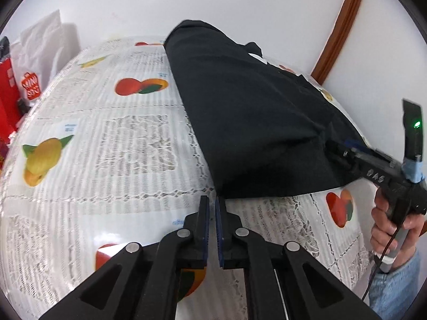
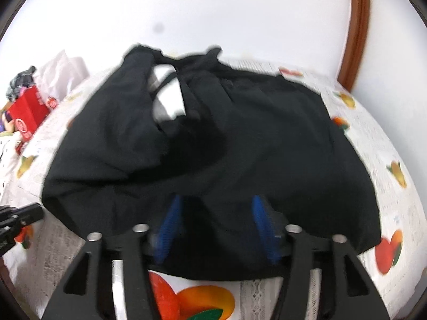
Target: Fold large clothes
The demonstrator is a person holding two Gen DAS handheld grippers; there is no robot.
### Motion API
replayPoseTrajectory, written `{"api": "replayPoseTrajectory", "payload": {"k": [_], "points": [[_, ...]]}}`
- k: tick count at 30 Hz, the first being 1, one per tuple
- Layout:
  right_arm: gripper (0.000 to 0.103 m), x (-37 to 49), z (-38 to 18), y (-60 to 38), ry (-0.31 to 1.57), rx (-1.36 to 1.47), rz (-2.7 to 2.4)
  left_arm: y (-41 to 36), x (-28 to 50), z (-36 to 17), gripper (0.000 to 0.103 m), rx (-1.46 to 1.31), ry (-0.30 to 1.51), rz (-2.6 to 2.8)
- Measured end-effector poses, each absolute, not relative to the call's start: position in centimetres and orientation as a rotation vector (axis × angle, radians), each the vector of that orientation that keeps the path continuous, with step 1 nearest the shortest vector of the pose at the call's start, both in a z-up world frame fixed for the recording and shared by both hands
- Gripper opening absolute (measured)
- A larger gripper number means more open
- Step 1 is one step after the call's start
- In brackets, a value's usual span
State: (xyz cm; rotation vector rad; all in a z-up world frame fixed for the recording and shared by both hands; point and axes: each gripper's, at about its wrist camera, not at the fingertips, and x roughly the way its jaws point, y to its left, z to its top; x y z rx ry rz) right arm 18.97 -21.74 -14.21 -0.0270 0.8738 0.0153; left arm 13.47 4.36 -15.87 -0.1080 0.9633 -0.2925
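Note:
A large black garment (image 1: 253, 112) lies folded on the fruit-print tablecloth (image 1: 106, 133), right of centre in the left wrist view. My left gripper (image 1: 212, 202) is shut with a thin gap, empty, its tips just short of the garment's near left corner. My right gripper (image 1: 336, 146) rests on the garment's right near edge. In the right wrist view the garment (image 2: 213, 146) fills the middle, with a white patch (image 2: 170, 98) at its collar. My right gripper (image 2: 216, 202) is open, its blue pads (image 2: 170, 221) over the near hem.
A white shopping bag (image 1: 40, 61) and a red box (image 1: 6, 85) stand at the table's far left; the red box also shows in the right wrist view (image 2: 28, 112). A white wall and a brown curved wooden frame (image 1: 339, 26) are behind the table.

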Motion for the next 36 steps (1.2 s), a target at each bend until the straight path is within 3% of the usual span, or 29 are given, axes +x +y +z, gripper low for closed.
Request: {"api": "replayPoseTrajectory", "payload": {"k": [2,4,5,15,17,19,22,30,36], "points": [[0.073,18.8,-13.0,-21.1,0.837,-0.018,0.061,4.0,13.9,-15.8,0.02,-0.115,0.956,-0.314],[0.077,19.4,-12.2,-21.2,0.828,0.019,0.11,3.7,14.3,-15.6,0.057,-0.121,0.947,-0.333],[0.077,19.8,-12.1,-21.2,0.833,0.037,0.126,3.5,14.6,-15.5,0.064,-0.124,0.933,-0.335],[0.075,24.9,-14.5,-21.0,0.924,0.186,0.238,-0.2,16.4,-16.1,0.074,-0.013,0.92,-0.347],[0.061,25.5,-14.7,-20.6,0.92,0.191,0.254,-1.3,16.5,-16.3,0.077,0.028,0.924,-0.329],[0.029,26.1,-14.7,-20.2,0.936,0.188,0.282,-2.0,16.5,-16.4,0.081,0.068,0.923,-0.316],[0.012,26.0,-13.5,-20.1,0.921,0.204,0.312,-2.7,16.5,-16.5,0.081,0.114,0.925,-0.293],[0.008,20.2,-6.3,-24.8,0.61,0.252,0.348,-3.1,16.6,-16.5,0.082,0.153,0.93,-0.261],[0.008,16.6,-7.3,-30.9,0.581,0.296,0.169,-4.1,17.0,-16.5,0.082,0.168,0.936,-0.255]]}}
